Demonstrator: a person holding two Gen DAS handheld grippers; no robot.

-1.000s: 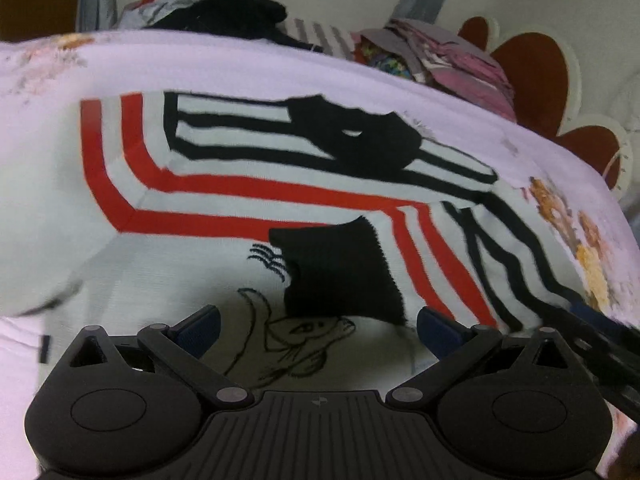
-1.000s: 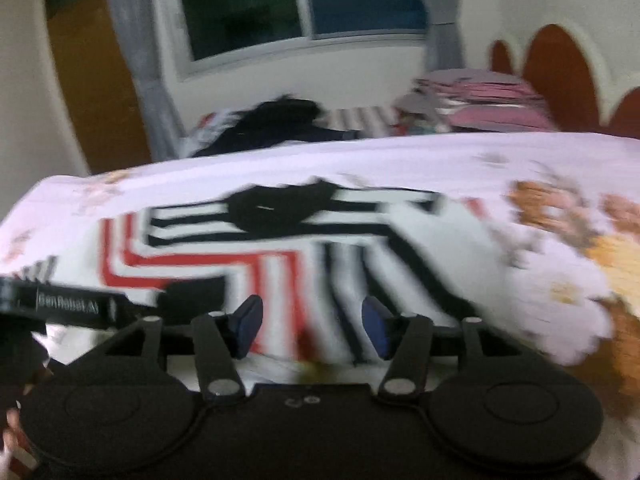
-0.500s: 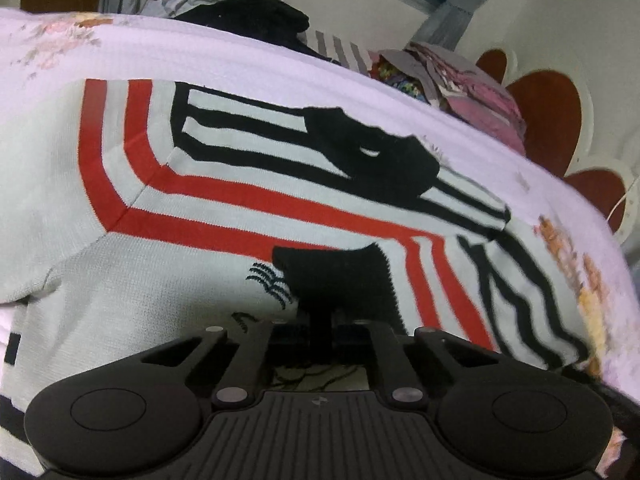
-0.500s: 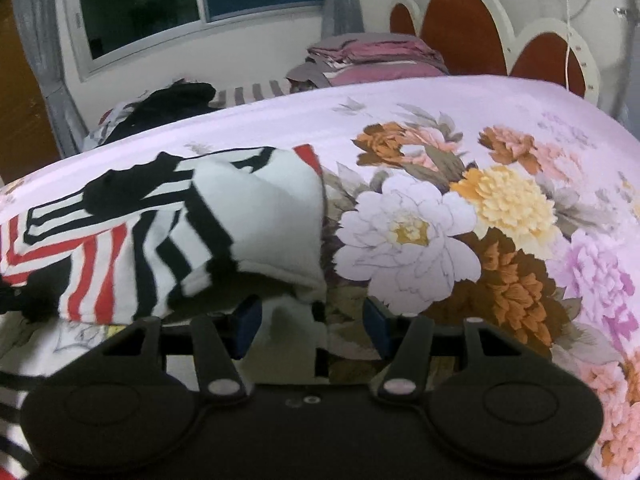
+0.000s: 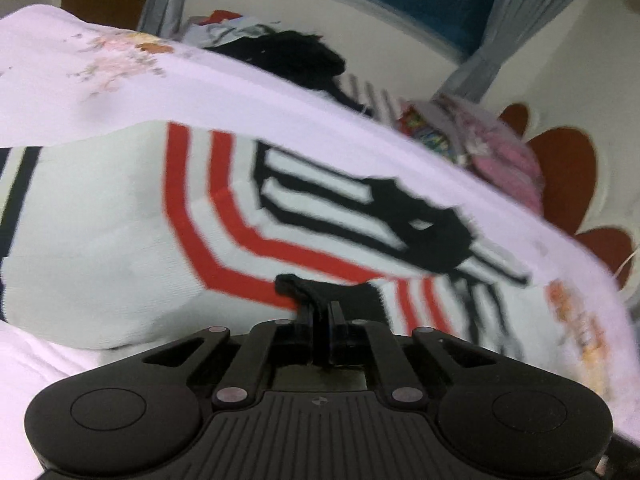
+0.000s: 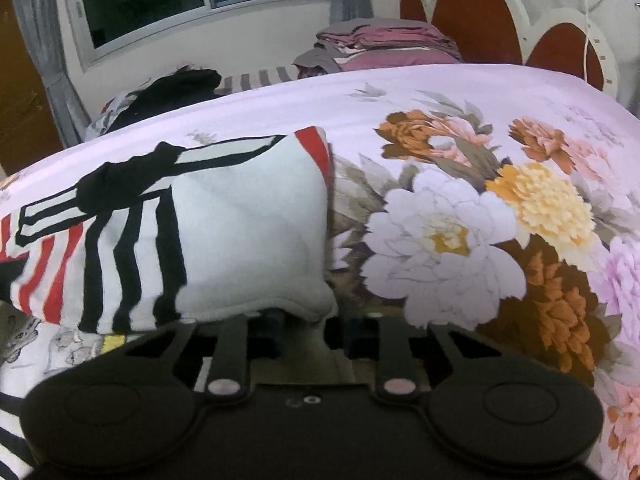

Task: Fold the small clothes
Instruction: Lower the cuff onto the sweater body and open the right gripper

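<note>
- Since a second ago left gripper [image 5: 320,312] fingers went from wide apart to clamped on the black cuff [image 5: 332,296] of the sweater [image 5: 100,248].
- Right gripper [image 6: 310,326] fingers closing, white sweater edge between them.
- Sweater: white knit, red and black stripes, black collar, lying on floral bed [image 6: 460,92], sleeve folded across.

In my left view the striped sweater [image 5: 248,216] is smeared by motion blur, and the frame's left edge cuts it off. My right gripper [image 6: 308,326] has its closing fingertips mostly hidden under the white sweater edge, so I cannot tell if they already press it. The dark clothes pile [image 6: 168,92] behind the bed [image 6: 460,92] is too unclear to identify.
</note>
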